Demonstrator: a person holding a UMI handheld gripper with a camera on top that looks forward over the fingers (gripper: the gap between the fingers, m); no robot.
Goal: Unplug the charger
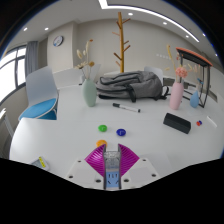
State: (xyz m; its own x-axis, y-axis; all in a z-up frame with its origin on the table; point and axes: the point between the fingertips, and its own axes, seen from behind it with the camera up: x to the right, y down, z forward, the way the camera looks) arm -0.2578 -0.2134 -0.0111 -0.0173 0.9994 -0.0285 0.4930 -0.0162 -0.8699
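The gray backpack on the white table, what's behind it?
Behind the gray backpack rises a wooden coat stand, with a pale wall beyond. The stand's base is covered by the backpack, so it cannot be seen. The gripper sits far short of it, fingers open.

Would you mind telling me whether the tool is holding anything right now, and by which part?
It cannot be told: a small white and blue thing sits between the tool's pads, but its contact is unclear.
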